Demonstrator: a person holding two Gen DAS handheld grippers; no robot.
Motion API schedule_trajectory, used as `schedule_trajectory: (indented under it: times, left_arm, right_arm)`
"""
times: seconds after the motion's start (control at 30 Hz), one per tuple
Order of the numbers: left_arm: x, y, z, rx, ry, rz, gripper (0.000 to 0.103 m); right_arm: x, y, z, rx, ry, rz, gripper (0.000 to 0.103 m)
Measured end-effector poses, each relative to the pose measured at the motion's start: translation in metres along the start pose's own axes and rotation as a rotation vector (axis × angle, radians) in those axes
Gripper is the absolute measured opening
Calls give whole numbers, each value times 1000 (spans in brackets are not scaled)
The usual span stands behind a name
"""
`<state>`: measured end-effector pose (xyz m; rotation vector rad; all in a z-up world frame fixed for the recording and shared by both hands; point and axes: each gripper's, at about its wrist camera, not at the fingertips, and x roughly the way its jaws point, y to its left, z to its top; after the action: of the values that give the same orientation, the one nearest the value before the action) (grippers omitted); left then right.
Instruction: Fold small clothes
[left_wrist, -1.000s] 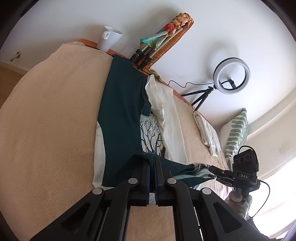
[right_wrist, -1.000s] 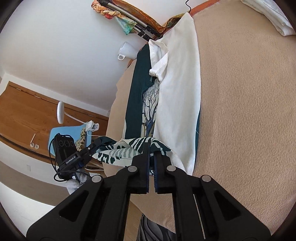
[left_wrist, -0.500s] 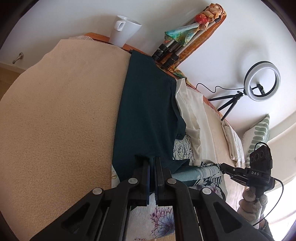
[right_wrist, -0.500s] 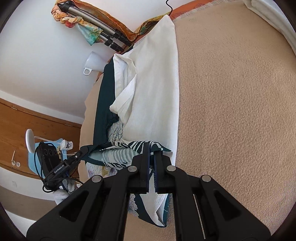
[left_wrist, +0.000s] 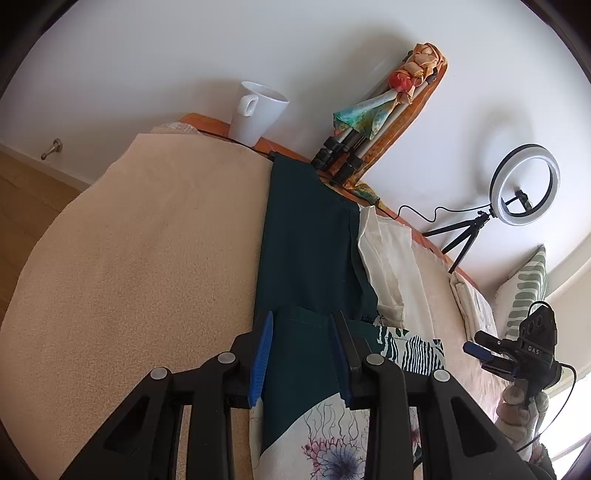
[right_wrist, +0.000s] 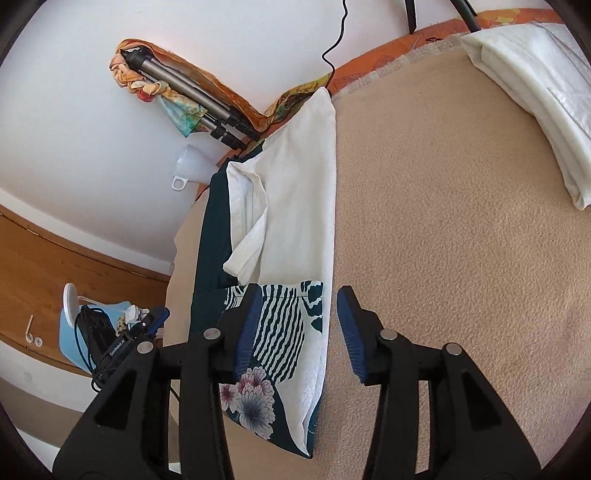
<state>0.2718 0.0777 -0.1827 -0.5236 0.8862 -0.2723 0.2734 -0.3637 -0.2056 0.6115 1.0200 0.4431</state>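
Note:
A dark teal garment (left_wrist: 306, 236) with a floral and leaf print lies lengthwise on the beige blanket (left_wrist: 129, 277). Its near end is folded back over itself. A cream shirt (right_wrist: 295, 192) lies along one side of it. My left gripper (left_wrist: 301, 332) hovers over the teal folded edge. Its jaws are opening, and the cloth lies loose beneath and between the blue pads. My right gripper (right_wrist: 300, 302) is over the striped-leaf printed corner (right_wrist: 284, 325). Its jaws are also opening, and the pads stand clear of the fabric. Each gripper shows in the other's view, the right gripper (left_wrist: 480, 352) and the left gripper (right_wrist: 155, 317).
A white mug (left_wrist: 258, 110), a scarf-wrapped tripod (left_wrist: 369, 122) and a ring light (left_wrist: 524, 184) stand along the far edge by the wall. Folded white clothes (right_wrist: 535, 92) lie at the right, and a leaf-patterned pillow (left_wrist: 528, 291) is beyond them. Wooden floor (left_wrist: 22, 206) shows past the blanket's left edge.
Both grippers, shut on the garment's near hem, carried it forward over the garment. Both have now opened, and the folded hem rests on the cloth.

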Motion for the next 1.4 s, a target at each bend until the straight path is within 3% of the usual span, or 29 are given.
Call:
schedule_trajectory:
  times: [0.33, 0.67, 0.87, 1.1, 1.2, 1.33, 1.4]
  left_arm:
    - [44, -7, 40, 59, 40, 35, 34]
    - [117, 7, 86, 44, 113, 81, 40]
    - [148, 9, 116, 25, 122, 67, 41]
    - [181, -2, 149, 28, 137, 42, 51]
    - [192, -1, 160, 2, 115, 37, 52]
    - [204, 1, 170, 2, 91, 35, 51]
    - [206, 0, 171, 25, 79, 48, 42]
  right_arm:
    - [31, 5, 37, -128, -8, -143, 45]
    - [90, 0, 90, -128, 23, -174, 45]
    - [110, -1, 121, -110, -7, -164, 45]
    - [133, 4, 155, -109, -43, -169, 45]
    - [142, 6, 168, -119, -60, -166, 50]
    - [150, 12, 174, -172, -91, -179, 51]
    - [153, 16, 171, -205, -101, -195, 53]
